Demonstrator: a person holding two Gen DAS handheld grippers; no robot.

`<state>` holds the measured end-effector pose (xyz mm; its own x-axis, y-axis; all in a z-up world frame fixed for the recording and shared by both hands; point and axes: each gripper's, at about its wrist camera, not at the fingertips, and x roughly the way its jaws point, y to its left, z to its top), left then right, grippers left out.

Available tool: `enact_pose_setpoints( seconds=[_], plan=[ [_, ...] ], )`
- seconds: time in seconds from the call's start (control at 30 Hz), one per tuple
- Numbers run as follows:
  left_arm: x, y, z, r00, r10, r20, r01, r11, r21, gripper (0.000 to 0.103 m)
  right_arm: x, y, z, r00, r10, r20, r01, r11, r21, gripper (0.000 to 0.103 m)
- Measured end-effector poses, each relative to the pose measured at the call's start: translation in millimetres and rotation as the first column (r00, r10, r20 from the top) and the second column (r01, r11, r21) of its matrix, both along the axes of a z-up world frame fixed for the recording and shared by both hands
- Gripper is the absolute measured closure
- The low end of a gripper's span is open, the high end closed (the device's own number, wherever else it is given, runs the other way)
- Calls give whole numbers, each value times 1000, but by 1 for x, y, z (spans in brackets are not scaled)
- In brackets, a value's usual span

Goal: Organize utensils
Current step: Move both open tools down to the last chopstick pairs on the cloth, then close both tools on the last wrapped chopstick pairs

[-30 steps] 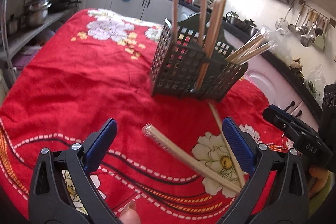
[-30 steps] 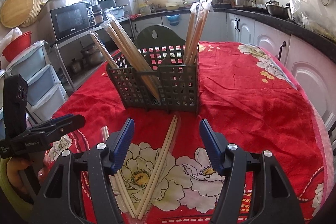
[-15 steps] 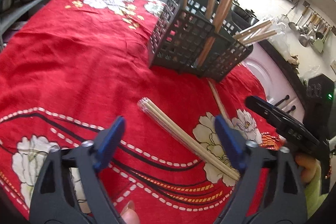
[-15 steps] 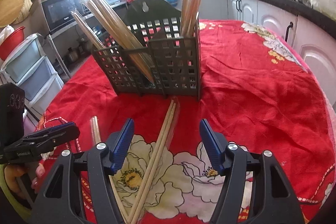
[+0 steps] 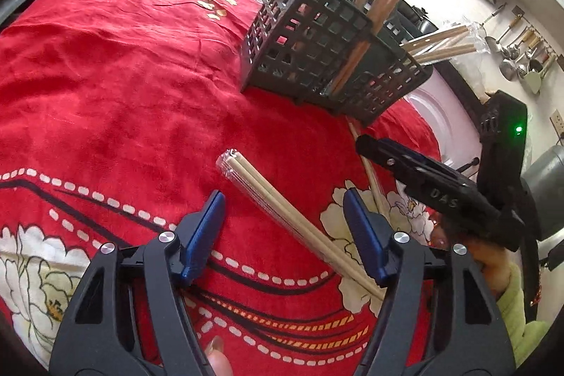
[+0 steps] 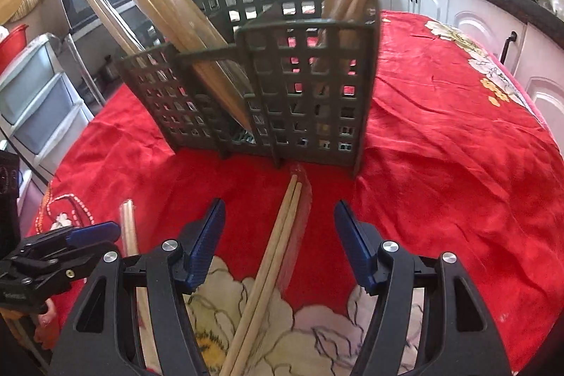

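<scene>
A table under a red flowered cloth carries a dark slotted basket and two wrapped chopstick pairs lying flat.

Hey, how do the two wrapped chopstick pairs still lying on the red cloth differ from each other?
The paler chopstick pair lies slanted between the left hand-held gripper jaws, which are closing but not yet touching it; the tan chopstick pair lies between the right hand-held gripper jaws, which stand open. The tan pair's tip nearly reaches the slotted basket; the paler pair lies farther from it. Both are in clear sleeves, flat on the cloth, not held.
</scene>
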<state>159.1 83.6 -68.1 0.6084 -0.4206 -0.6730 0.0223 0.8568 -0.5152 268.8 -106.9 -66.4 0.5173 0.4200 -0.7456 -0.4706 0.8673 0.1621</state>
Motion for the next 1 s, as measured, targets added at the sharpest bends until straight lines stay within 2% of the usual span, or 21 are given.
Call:
enact_pose_setpoints(
  seconds=[0.23, 0.33, 0.47, 0.6, 0.7, 0.9, 1.0],
  plan=[
    [18, 3, -2, 1000, 7, -28, -7, 1000, 10, 43, 11, 8, -12, 999, -7, -32, 7, 1000, 3, 43],
    [24, 0, -2, 1000, -3, -27, 4, 999, 38, 43, 17, 6, -14, 999, -14, -45, 15, 1000, 20, 48],
    [31, -1, -2, 1000, 4, -24, -3, 998, 63, 46, 23, 3, -14, 998, -31, -58, 33, 999, 30, 60],
    [37, -1, -2, 999, 29, -25, -26, 996, 91, 57, 26, 1, -14, 998, -37, -56, 38, 999, 24, 77],
    [42, 1, -2, 999, 45, -28, -42, 994, 104, 68, 26, 0, -14, 998, -28, -58, 30, 999, 37, 86],
    [44, 9, -5, 997, 74, -29, -70, 990, 121, 86, 21, -1, -8, 998, -21, -62, 25, 997, 73, 94],
    [41, 14, -5, 996, 84, -30, -81, 993, 90, 93, 15, -5, -2, 998, -21, -61, 26, 995, 91, 95]
  ],
)
